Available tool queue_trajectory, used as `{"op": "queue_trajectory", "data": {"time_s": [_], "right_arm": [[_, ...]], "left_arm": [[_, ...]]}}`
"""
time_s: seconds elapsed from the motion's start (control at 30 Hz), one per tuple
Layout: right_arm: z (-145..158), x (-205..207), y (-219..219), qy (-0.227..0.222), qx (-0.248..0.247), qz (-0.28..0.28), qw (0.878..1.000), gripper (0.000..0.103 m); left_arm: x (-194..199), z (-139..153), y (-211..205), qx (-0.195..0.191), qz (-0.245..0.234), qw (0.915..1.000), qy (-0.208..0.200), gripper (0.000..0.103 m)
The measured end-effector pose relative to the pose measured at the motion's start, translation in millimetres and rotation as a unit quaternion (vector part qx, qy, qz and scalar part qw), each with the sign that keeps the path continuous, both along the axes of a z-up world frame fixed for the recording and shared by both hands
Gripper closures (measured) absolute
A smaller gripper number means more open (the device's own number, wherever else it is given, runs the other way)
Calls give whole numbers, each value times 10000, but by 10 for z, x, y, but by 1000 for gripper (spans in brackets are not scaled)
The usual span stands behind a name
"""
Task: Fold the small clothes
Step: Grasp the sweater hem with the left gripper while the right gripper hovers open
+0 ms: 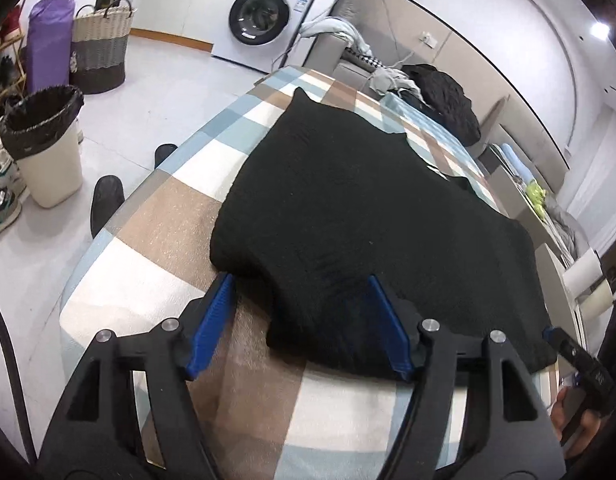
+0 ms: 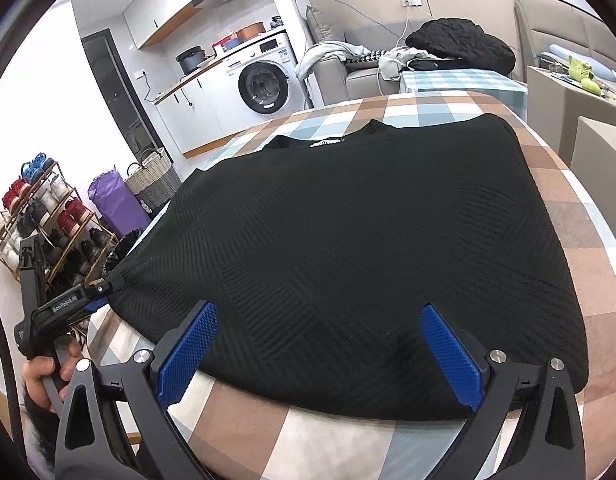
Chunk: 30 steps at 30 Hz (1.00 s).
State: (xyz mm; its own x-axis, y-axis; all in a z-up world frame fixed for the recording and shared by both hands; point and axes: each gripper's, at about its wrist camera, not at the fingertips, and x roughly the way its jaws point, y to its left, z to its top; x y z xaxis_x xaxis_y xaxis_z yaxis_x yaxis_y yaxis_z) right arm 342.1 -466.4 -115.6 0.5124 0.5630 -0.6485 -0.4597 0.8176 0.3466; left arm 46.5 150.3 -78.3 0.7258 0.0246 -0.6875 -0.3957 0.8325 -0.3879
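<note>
Left wrist view: left gripper wide open at near edge of black sweater, flat on checkered tablecloth. Right gripper also wide open over hem.

The left tool points forward, its two blue fingers spread wide, one to each side of its midline. Seen from the right wrist, it sits low at the far left, gripped from below by the left hand. The right tool likewise has its blue fingers parted wide. From the left wrist, it shows at the far right edge, with the right hand wrapped round its handle.
</note>
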Motion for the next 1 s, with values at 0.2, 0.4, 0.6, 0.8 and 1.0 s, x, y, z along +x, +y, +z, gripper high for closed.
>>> {"op": "queue_trajectory", "data": {"time_s": [0.2,0.4,0.6,0.8,1.0], "right_arm": [[-29,4,45,50,-35,43,10000,0],[-41,-15,81,60,-92,132,9999,0],[-51,18,67,110,-65,145,9998,0],[-52,59,73,201,-48,217,9996,0],[-64,87,48,248,-5,179,9995,0]], "left_arm": [[275,-57,-51,191,-22,9998,-37,49],[363,11,-128,527,-194,9982,-230,88],[358,6,-119,732,-144,9971,-130,88],[466,334,-479,1612,-441,9850,-424,88],[719,731,-1113,2244,-1300,9617,-889,89]]}}
